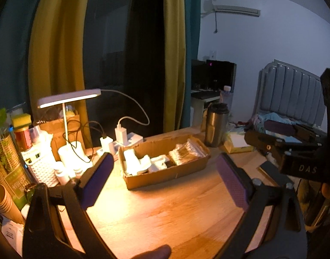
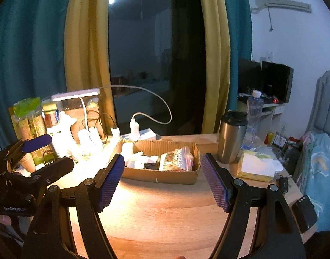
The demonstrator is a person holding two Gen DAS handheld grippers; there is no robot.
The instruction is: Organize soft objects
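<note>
Left gripper [image 1: 165,179] wide, holding nothing; right gripper [image 2: 162,179] same. Both above bare worktop [image 2: 165,211]. Cardboard box [image 2: 160,174] mid-frame holds a cotton swab bag [image 2: 175,158] and white items [image 1: 141,161].

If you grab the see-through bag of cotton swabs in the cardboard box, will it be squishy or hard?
Probably squishy outside: the clear plastic bag of cotton swabs looks thin and crinkly, so it may slip. The thin sticks inside likely make it fairly stiff lengthwise, and light. It lies against the open brown cardboard box's right wall, so lifting should go easier than pushing.
</note>
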